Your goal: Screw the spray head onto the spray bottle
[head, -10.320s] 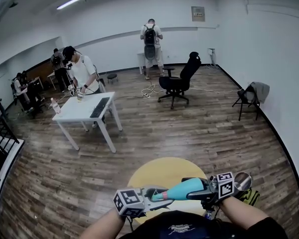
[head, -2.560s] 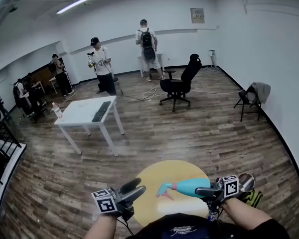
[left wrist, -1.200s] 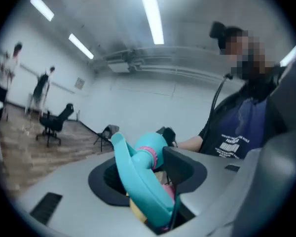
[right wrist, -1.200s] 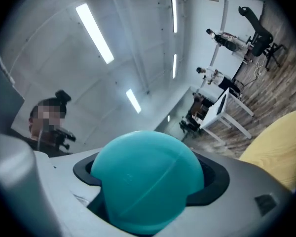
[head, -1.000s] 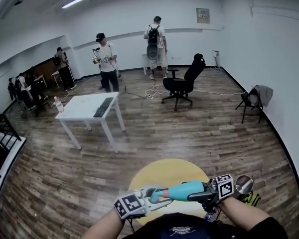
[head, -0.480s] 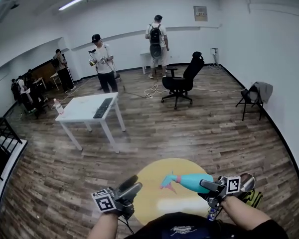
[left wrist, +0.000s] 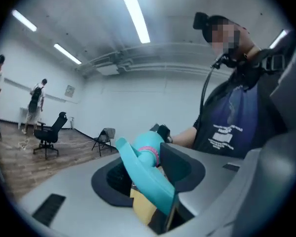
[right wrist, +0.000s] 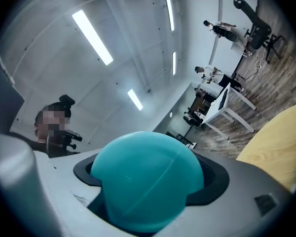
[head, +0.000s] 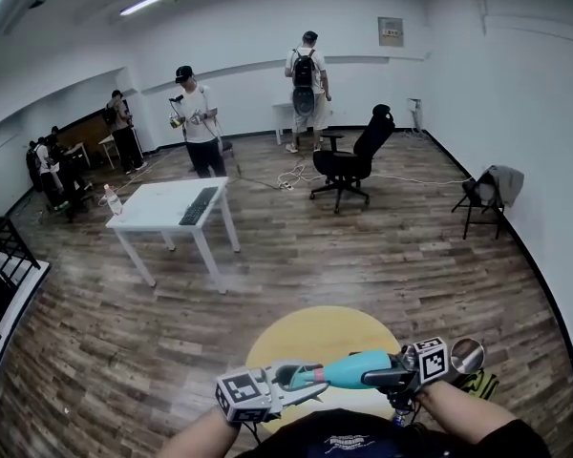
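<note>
A teal spray bottle (head: 355,368) lies level over the yellow table, with my right gripper (head: 384,376) shut on its body. In the right gripper view the bottle's rounded base (right wrist: 145,179) fills the space between the jaws. The teal spray head (head: 304,378) with its pink collar (left wrist: 149,150) sits on the bottle's neck. My left gripper (head: 296,380) meets it from the left. Its jaws have just been closing, and the spray head (left wrist: 144,168) is clamped between them, trigger toward the camera.
A round yellow table (head: 315,324) is just below my hands. Farther off on the wood floor stand a white table (head: 167,208) with a keyboard, a black office chair (head: 353,160) and a folding chair (head: 482,194). Several people stand by the far wall.
Half a second ago the left gripper hung apart at the lower left, away from the bottle. It has since swung right and closed on the spray head, and the bottle has shifted slightly left.
</note>
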The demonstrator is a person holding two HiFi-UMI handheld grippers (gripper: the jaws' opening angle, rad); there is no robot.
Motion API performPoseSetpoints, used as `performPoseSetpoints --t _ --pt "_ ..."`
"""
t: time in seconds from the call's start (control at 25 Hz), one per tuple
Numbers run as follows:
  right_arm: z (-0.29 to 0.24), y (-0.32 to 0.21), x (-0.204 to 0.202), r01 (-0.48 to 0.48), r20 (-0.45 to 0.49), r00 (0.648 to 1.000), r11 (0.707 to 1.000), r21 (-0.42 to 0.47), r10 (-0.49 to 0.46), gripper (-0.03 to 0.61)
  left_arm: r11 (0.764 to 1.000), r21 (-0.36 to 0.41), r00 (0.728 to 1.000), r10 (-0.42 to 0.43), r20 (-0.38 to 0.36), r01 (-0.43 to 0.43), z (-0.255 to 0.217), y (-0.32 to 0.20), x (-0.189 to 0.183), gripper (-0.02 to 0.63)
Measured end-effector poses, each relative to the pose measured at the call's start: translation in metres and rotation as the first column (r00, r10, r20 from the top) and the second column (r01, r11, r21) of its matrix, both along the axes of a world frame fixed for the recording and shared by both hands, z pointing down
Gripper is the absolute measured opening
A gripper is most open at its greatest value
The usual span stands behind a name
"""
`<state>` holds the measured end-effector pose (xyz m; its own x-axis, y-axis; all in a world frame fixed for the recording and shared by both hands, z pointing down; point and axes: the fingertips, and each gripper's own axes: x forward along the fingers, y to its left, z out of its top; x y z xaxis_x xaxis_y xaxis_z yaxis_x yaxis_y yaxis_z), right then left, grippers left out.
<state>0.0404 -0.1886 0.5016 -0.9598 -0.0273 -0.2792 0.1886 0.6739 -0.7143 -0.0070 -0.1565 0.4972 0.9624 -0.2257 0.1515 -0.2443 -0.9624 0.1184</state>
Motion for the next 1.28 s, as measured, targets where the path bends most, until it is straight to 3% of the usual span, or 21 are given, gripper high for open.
performPoseSetpoints --t 0.08,0.16,0.32,0.36,0.4,0.48,0.56,0.6,0.68,0.76,0.84,0.92,1.0,1.08,1.2,1.28 --pt "0.004 0.007 0.0 0.018 -0.027 0.999 1.0 0.023 -0.018 0.462 0.997 0.071 0.997 0.039 0.07 -0.044 0.005 0.004 0.002 0.192" --pt "0.003 0.005 0.0 0.011 -0.018 1.0 1.0 0.02 -0.011 0.462 0.997 0.067 0.996 0.038 0.076 -0.043 0.004 0.002 0.002 0.193" --pt "-0.014 -0.01 0.0 -0.034 0.055 0.998 0.999 -0.011 0.035 0.465 0.993 -0.113 0.993 -0.044 -0.111 0.031 -0.016 -0.014 -0.008 0.201" --pt "-0.018 -0.013 0.002 -0.049 0.088 0.995 0.998 -0.033 0.052 0.465 0.985 -0.165 0.98 -0.085 -0.179 0.056 -0.021 -0.019 -0.017 0.241" --pt "-0.019 -0.018 0.008 -0.068 0.13 0.988 0.995 -0.074 0.077 0.465 0.972 -0.222 0.956 -0.139 -0.258 0.081 -0.027 -0.025 -0.03 0.314" --pt "-0.016 -0.031 0.027 -0.11 0.217 0.964 0.976 -0.189 0.151 0.466 0.931 -0.344 0.872 -0.269 -0.409 0.125 -0.036 -0.041 -0.067 0.37" --pt "-0.01 -0.043 0.047 -0.151 0.247 0.945 0.955 -0.257 0.215 0.466 0.888 -0.431 0.798 -0.373 -0.473 0.159 -0.032 -0.053 -0.103 0.382" --pt "-0.007 -0.046 0.051 -0.163 0.239 0.944 0.951 -0.262 0.227 0.466 0.873 -0.455 0.783 -0.403 -0.474 0.174 -0.027 -0.057 -0.113 0.383" --pt "-0.003 -0.044 0.046 -0.156 0.2 0.958 0.96 -0.23 0.204 0.466 0.866 -0.468 0.8 -0.403 -0.444 0.177 -0.018 -0.056 -0.114 0.383" --pt "-0.005 -0.033 0.025 -0.11 0.143 0.981 0.981 -0.157 0.133 0.466 0.891 -0.435 0.87 -0.314 -0.38 0.132 -0.013 -0.047 -0.084 0.383" --pt "-0.008 -0.023 0.0 -0.06 0.085 0.994 0.995 -0.078 0.067 0.466 0.938 -0.341 0.951 -0.163 -0.264 0.066 -0.007 -0.028 -0.038 0.381" --pt "-0.009 -0.025 -0.008 -0.054 0.076 0.995 0.996 -0.074 0.06 0.466 0.98 -0.188 0.993 -0.085 -0.085 0.067 0.006 -0.014 -0.009 0.207" --pt "-0.006 -0.021 -0.007 -0.036 0.069 0.997 0.996 -0.084 0.042 0.463 0.995 -0.059 0.994 -0.071 0.082 0.076 0.02 -0.009 -0.002 0.212" --pt "0.002 -0.009 -0.008 -0.008 0.025 1.0 0.998 -0.063 0.009 0.46 0.999 0.005 0.983 -0.032 0.181 0.032 0.028 -0.002 -0.002 0.215" --pt "0.009 -0.002 -0.008 -0.006 -0.032 0.999 1.0 -0.01 0.005 0.46 0.999 0.052 0.961 0.003 0.277 -0.018 0.037 0.003 -0.001 0.215" --pt "0.011 -0.001 -0.007 -0.012 -0.04 0.999 1.0 -0.006 0.012 0.46 0.999 0.047 0.958 0.011 0.288 -0.026 0.039 0.004 0.0 0.215"
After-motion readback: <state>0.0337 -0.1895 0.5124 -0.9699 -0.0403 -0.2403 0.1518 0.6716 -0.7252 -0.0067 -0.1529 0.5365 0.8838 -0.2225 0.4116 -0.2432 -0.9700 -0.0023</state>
